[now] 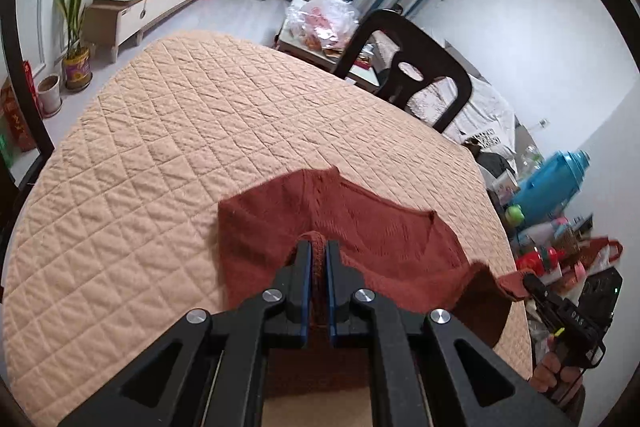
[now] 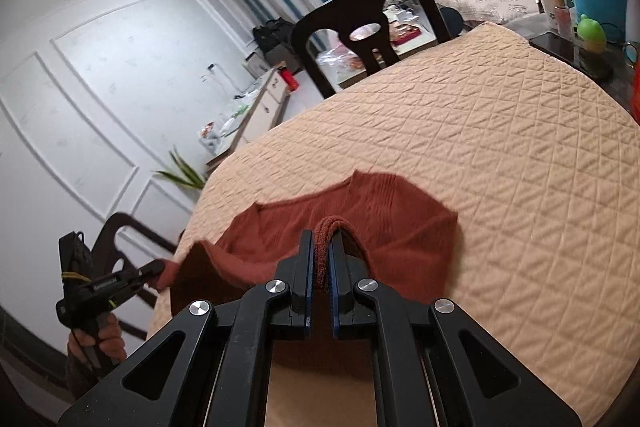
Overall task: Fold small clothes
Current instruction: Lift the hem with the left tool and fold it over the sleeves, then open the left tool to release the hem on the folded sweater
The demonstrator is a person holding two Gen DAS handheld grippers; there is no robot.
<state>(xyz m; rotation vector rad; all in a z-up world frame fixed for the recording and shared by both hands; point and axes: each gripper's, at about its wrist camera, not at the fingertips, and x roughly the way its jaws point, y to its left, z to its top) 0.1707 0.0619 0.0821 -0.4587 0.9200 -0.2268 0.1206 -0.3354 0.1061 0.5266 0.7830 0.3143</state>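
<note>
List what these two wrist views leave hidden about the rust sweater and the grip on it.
- Sweater near edge: both views, covered by gripper frames.
- Left gripper pinch depth: fingers cover the fabric.
- Right gripper: same.
- Sleeves: folded under, unseen.

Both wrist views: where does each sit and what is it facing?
Left wrist: on the left hand-held gripper, facing down across the rust sweater; the right hand-held gripper and a hand show.
Right wrist: on the right hand-held gripper; the left one appears.
Shared: sweater, quilted cover, black chair.
</note>
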